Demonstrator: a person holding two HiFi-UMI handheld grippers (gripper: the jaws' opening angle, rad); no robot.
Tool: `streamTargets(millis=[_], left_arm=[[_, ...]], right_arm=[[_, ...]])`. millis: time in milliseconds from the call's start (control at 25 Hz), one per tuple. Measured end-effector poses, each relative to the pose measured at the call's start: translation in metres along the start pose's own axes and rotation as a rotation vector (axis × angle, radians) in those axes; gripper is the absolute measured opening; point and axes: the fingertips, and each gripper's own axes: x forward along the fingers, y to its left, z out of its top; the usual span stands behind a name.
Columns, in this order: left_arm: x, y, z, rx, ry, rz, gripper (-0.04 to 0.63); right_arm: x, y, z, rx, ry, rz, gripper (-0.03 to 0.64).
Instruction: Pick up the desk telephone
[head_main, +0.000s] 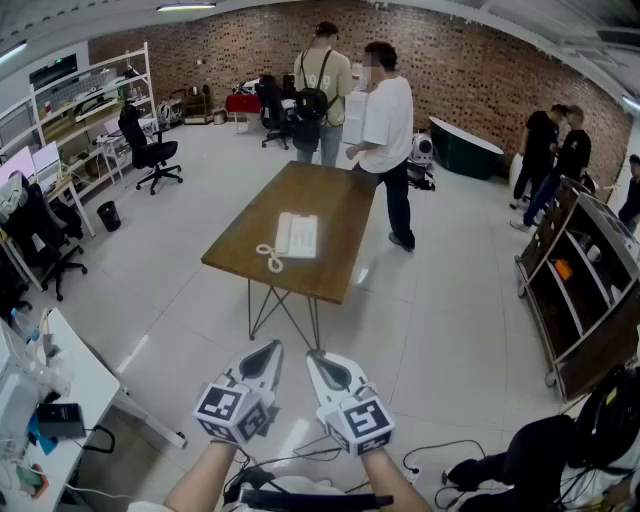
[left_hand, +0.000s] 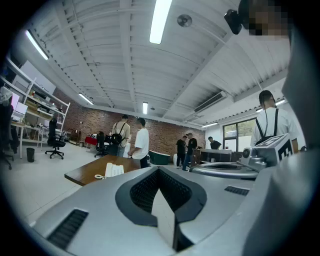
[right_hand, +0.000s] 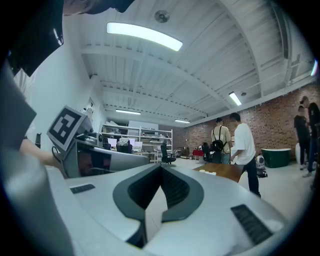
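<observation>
A white desk telephone (head_main: 297, 235) lies on a brown wooden table (head_main: 330, 205) in the middle of the room, its coiled cord (head_main: 270, 258) trailing toward the near edge. Both grippers are held side by side well short of the table, over the floor. My left gripper (head_main: 272, 347) and right gripper (head_main: 314, 356) are both shut with nothing in them. In the left gripper view the telephone (left_hand: 114, 170) shows far off on the table (left_hand: 85, 174), beyond the closed jaws of the left gripper (left_hand: 159, 172). The right gripper (right_hand: 161, 167) sees the table (right_hand: 227, 171) at a distance.
Two people (head_main: 385, 120) stand at the table's far end. More people (head_main: 555, 150) are near a wooden shelf unit (head_main: 585, 290) on the right. A white desk (head_main: 70, 385) is at the near left, office chairs (head_main: 150, 150) are further left, and cables (head_main: 430, 455) lie on the floor.
</observation>
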Motion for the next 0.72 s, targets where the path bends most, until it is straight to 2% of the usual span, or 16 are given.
streamTargets(millis=[720], left_arm=[[0.040,-0.006,-0.016,-0.034,0.017,-0.006,0.000]], right_arm=[[0.002,-0.041,-0.018,0.013,0.036,-0.012,0.000]])
